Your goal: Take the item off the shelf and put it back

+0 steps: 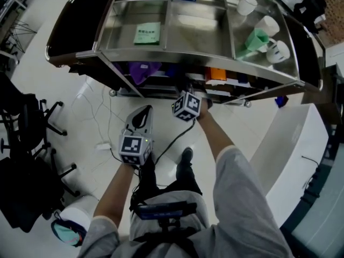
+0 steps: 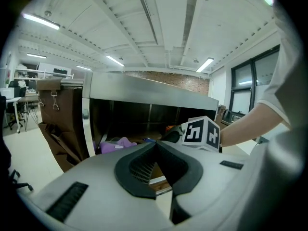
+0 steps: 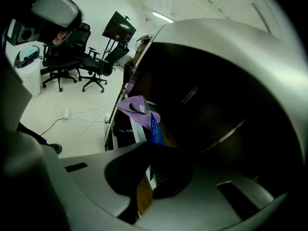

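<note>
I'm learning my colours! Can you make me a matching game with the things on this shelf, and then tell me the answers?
Things:
1. flat packet lying on the top shelf
2. soft bag under the top shelf, left side
3. cup at the far right of the top shelf
4. package under the top shelf, right side

Colours:
A. white
B. orange
C. green
D. purple

Right pairs: 1-C, 2-D, 3-A, 4-B.
</note>
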The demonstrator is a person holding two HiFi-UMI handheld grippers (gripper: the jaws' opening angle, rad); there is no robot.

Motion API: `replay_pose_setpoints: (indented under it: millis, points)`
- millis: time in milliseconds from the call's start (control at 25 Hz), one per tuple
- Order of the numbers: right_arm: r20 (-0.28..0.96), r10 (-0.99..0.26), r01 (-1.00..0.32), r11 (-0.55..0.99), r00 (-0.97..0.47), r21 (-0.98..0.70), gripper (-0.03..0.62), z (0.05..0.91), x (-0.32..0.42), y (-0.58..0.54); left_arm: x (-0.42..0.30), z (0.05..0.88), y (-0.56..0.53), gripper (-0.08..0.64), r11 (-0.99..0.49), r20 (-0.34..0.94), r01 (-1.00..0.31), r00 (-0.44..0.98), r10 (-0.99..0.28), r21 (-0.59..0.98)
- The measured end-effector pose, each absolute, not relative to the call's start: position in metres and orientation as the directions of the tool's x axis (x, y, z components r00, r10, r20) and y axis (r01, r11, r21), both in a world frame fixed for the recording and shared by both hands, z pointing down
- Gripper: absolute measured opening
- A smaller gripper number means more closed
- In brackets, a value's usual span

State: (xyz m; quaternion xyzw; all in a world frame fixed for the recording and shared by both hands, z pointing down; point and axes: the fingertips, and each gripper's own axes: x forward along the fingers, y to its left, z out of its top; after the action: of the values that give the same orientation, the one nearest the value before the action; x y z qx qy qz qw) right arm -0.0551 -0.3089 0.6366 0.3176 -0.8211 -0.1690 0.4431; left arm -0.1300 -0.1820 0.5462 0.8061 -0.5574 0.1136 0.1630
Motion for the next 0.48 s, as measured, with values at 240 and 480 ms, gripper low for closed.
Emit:
replay_pose_setpoints:
  millis: [240,480]
  points:
    - [0.600,-0.672,-0.463,0.738,-0.435,0.491,0.008,0.601,-0.045,-0.269,-0.132,0.521,-0.172,0.006,-0.312,0.351,-0.938,0.346,-0.870,0.153]
    - [0.568,-0.681,-0.560,0.721,-0.462,0.409,0.008,0.558,-0.025,-0.226,-0.135,0.505,-0.161,0.006,-0.342,0.345,-0.934,0.357,-0.868,0.106]
